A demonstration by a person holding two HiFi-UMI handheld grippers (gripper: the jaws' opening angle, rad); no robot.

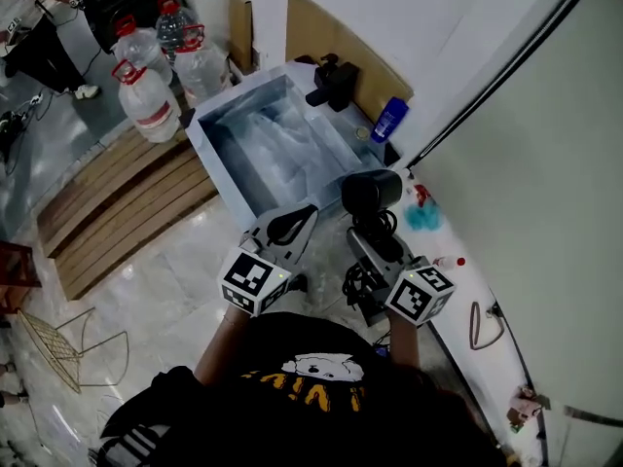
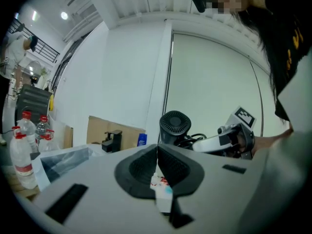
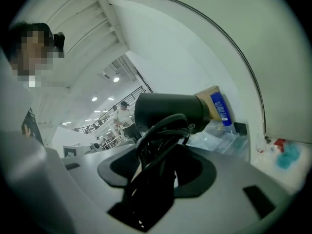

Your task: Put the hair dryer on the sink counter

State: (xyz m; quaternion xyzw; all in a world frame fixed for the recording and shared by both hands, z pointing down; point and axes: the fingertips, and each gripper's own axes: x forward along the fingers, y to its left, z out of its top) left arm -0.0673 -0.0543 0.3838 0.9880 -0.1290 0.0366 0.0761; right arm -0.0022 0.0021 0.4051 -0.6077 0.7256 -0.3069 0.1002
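The right claw (image 1: pixel 378 249) is clenched on the handle of the hair dryer (image 1: pixel 372 193), cord bundled alongside, at frame centre between the sink (image 1: pixel 255 142) and the white tabletop (image 1: pixel 465 280); the left claw (image 1: pixel 289 226) is clenched on nothing. The handle's long axis runs up-frame from the claw, with the barrel crosswise, its nozzle pointing right. It is probably best carried right over bare tabletop and lowered until the barrel's side rests before letting go.

A white wall (image 1: pixel 458 8) is filling the upper right of the frame, with a cardboard sheet (image 1: pixel 316 27) leaning against it at top centre; glossy marble-look floor tiles (image 1: pixel 156 300) are catching light at lower left, beside a slatted wooden panel (image 1: pixel 127 202) lying at mid-left.
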